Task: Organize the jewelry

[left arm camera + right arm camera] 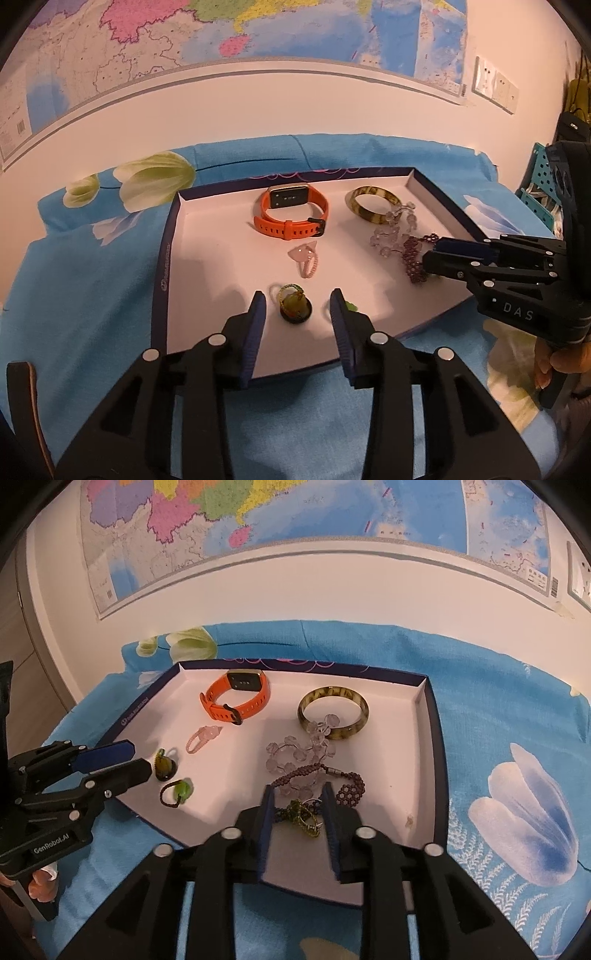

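Observation:
A shallow white tray with a dark blue rim [162,258] [432,738] holds the jewelry. My left gripper [297,299] [138,760] stands open at the tray's near left, with an olive pendant [295,308] [164,768] between its fingers, untouched. A green bead on a dark cord [181,788] lies beside it. My right gripper [297,794] [432,253] is open around a green beaded piece with metal rings [304,818]. A purple beaded bracelet [351,790] [415,258] and a clear crystal bracelet [295,755] [391,236] tangle there. Farther back lie an orange watch [291,218] [236,698], a mottled bangle [369,218] [334,692] and a pink pendant [304,254] [207,734].
The tray rests on a blue floral cloth [92,277] [480,701] against a white wall with a large map [258,29]. A teal perforated basket [535,177] stands at the right. A person's hand [554,358] [40,882] holds each gripper's handle.

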A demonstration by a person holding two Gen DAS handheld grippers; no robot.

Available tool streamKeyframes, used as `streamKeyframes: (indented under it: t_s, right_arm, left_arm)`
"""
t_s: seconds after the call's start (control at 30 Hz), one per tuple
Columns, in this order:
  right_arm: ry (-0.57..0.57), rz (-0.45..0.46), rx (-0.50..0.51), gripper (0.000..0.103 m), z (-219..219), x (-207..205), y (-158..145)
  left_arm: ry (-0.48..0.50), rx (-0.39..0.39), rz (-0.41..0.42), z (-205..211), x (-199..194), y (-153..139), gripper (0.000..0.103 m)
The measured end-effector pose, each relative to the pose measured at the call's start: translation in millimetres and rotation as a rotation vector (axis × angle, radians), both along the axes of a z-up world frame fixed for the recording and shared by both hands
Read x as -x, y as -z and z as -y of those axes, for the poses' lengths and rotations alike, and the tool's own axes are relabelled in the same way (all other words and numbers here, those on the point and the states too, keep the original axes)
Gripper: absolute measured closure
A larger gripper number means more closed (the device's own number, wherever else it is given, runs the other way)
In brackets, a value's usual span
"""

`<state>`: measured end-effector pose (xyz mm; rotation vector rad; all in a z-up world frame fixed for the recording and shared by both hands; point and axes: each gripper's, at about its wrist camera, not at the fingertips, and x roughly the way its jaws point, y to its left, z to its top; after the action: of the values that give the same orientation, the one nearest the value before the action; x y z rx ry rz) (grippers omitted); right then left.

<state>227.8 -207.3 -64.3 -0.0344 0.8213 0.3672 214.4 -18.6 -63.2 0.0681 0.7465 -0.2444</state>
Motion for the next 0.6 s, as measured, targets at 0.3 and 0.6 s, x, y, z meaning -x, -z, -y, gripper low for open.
streamKeyframes:
  t_s: [0.3,0.6]
  right_arm:
    - [0.006,0.087,-0.019,0.034,4,36,-20]
    - [0.029,0.151,-0.013,0.007,1,94,-23]
  left_arm:
    - [-0.041,0.001,0.084,-11,34,-18,0.005]
    - [-0.128,0.001,0.111,-31,83,-20,0.005]
